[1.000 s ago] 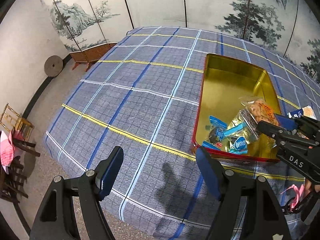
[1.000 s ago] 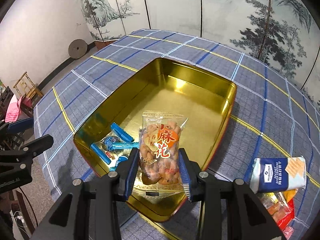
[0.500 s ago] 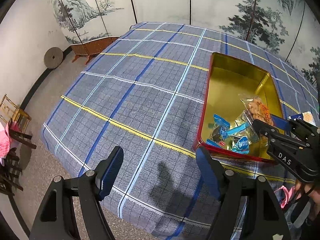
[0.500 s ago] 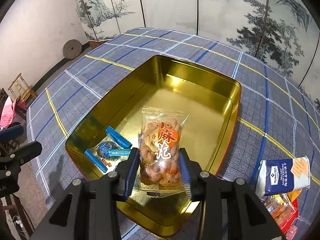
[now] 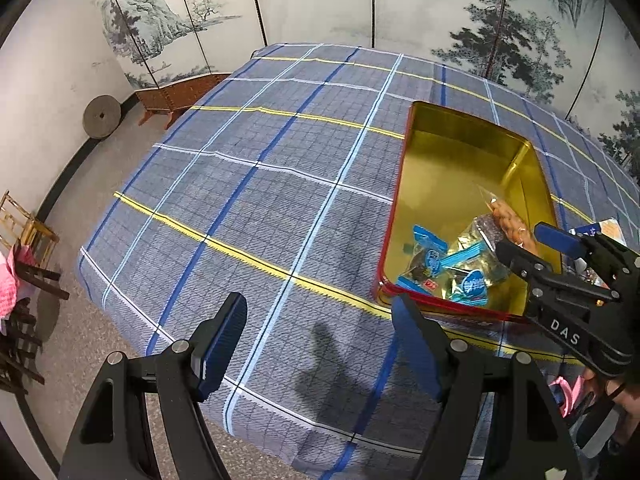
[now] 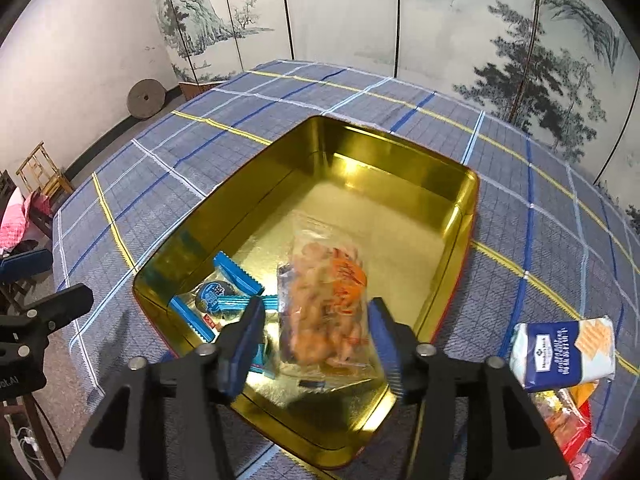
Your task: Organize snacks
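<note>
Risk sits with the twisted-snack bag (image 6: 324, 312): the right gripper (image 6: 314, 340) has just been opening, jaws apart, and the blurred bag drops between them over the gold tin (image 6: 468, 216), at its 6 o'clock end. It may land on the blue candies (image 6: 224, 300) at 8 o'clock. The left gripper (image 5: 320, 344) hangs apart, empty, over the checked cloth (image 5: 260, 200).
</note>
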A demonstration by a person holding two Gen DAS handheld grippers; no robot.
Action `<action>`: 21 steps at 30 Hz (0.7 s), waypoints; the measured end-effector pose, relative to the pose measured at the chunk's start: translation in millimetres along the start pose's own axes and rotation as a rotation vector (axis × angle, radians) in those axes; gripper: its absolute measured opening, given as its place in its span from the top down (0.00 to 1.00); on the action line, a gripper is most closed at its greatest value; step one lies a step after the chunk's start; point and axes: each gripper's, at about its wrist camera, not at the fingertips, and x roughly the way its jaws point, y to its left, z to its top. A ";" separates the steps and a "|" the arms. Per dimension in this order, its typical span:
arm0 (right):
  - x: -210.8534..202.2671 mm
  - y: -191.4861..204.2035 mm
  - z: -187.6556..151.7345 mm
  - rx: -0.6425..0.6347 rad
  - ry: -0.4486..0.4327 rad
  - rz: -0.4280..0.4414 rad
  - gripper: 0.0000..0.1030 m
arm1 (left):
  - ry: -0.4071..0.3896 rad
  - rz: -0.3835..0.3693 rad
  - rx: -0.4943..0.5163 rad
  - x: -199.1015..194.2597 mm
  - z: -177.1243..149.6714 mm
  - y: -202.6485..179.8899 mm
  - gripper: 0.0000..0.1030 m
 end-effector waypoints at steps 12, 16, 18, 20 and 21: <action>-63.6 -37.2 -25.4 0.049 -0.099 -0.024 0.45 | -0.035 -0.073 0.082 -13.1 1.1 -42.9 0.30; -86.3 -73.3 -51.7 0.087 -0.097 -0.105 0.45 | -0.042 -0.104 0.135 -16.5 -0.5 -68.9 0.30; -95.3 -96.2 -68.4 0.123 -0.083 -0.155 0.45 | -0.043 -0.123 0.161 -16.8 -2.1 -82.9 0.30; -102.6 -119.2 -85.0 0.170 -0.071 -0.199 0.45 | -0.041 -0.141 0.192 -17.3 -5.0 -98.3 0.30; -104.5 -127.8 -90.8 0.188 -0.063 -0.213 0.45 | -0.041 -0.152 0.211 -17.9 -6.9 -107.0 0.30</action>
